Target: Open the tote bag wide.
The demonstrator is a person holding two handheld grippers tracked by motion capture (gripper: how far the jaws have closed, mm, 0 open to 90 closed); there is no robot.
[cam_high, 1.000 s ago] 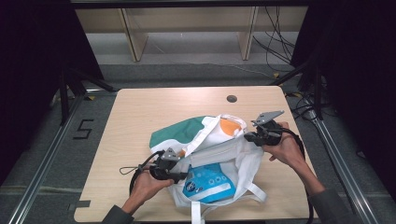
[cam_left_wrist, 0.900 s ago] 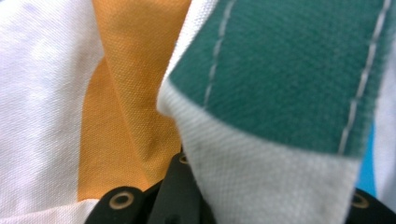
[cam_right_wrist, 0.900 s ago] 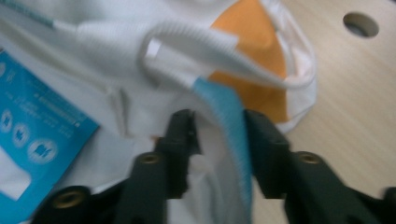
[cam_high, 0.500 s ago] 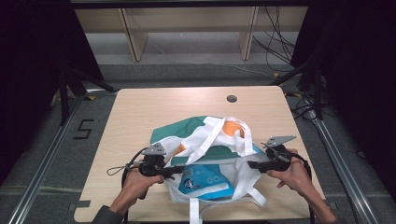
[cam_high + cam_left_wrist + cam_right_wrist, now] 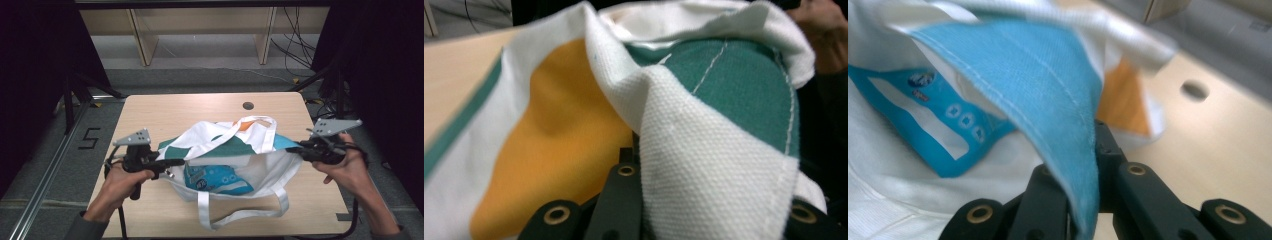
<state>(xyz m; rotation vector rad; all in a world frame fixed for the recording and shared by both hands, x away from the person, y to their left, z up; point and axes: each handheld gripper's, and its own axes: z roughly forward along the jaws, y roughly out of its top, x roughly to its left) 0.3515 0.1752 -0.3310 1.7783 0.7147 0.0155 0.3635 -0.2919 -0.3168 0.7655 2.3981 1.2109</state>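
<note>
Pale wooden worktop [image 5: 165, 107], carrying one white tote bag [image 5: 260, 172] at centre: left gripper [image 5: 172, 162] clamped on the bag's left rim, right gripper [image 5: 295, 149] clamped on its right rim, mouth stretched wide apparently to expose the blue packet [image 5: 215, 179] lying inside.

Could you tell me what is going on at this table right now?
A person is holding a cloth tote bag open with two hand-held grippers. The left gripper is shut on the bag's rim at one side, and the right gripper is shut on the rim at the other side, so the mouth is stretched wide between them above the table. Inside the bag lies a blue packet. One white strap trails loose toward the table's near edge.
</note>
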